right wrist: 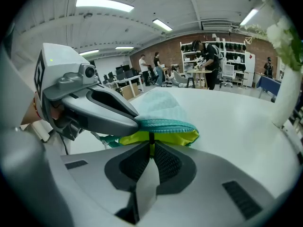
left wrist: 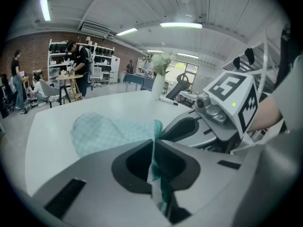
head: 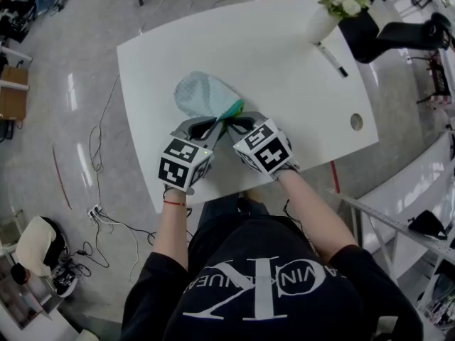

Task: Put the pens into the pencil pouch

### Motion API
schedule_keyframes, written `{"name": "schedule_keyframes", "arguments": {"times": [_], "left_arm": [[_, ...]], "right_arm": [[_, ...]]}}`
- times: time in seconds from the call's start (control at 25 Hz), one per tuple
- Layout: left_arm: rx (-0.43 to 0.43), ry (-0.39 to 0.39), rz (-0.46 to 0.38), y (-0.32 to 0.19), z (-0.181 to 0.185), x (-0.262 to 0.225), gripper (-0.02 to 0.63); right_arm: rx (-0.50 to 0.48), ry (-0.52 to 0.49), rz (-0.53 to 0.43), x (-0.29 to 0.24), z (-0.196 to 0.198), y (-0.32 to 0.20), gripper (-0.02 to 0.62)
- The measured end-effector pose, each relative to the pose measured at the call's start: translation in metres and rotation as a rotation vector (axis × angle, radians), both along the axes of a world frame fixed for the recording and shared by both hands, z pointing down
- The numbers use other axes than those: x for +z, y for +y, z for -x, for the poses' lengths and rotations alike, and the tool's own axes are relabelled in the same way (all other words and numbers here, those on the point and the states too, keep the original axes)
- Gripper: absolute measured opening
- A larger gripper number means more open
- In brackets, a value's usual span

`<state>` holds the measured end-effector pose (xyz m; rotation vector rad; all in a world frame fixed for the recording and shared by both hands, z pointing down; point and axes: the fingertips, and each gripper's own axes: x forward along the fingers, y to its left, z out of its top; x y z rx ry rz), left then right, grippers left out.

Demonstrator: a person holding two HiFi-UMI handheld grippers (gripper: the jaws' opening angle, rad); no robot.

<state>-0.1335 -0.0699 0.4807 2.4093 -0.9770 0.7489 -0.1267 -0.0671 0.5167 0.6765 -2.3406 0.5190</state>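
A pale teal pencil pouch (head: 202,93) lies on the white table (head: 284,84), its open mouth toward me. My left gripper (head: 215,125) is shut on the mouth's teal fabric edge (left wrist: 154,143). My right gripper (head: 232,123) is shut on the opposite rim, where the yellow-green lining (right wrist: 158,137) shows. Both grippers meet at the mouth, nearly touching each other. One pen (head: 333,60), white with a black cap, lies far right near the vase. I cannot see inside the pouch.
A white vase (head: 321,21) with flowers stands at the table's far right corner. A round cable hole (head: 356,121) sits near the right edge. A black chair (head: 398,34) stands beyond the table. Cables run over the floor at left. People work at distant benches.
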Motion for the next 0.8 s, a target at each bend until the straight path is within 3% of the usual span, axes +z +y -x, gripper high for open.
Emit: {"name": "schedule_keyframes", "arguments": {"times": [0.4, 0.8], "left_arm": [[-0.026, 0.015, 0.029, -0.013, 0.001, 0.011, 0.018], [0.022, 0.007, 0.015, -0.034, -0.013, 0.012, 0.018]], "right_arm": [[0.044, -0.043, -0.016, -0.006, -0.012, -0.007, 0.085], [0.198, -0.034, -0.041, -0.012, -0.058, -0.023, 0.109]]}}
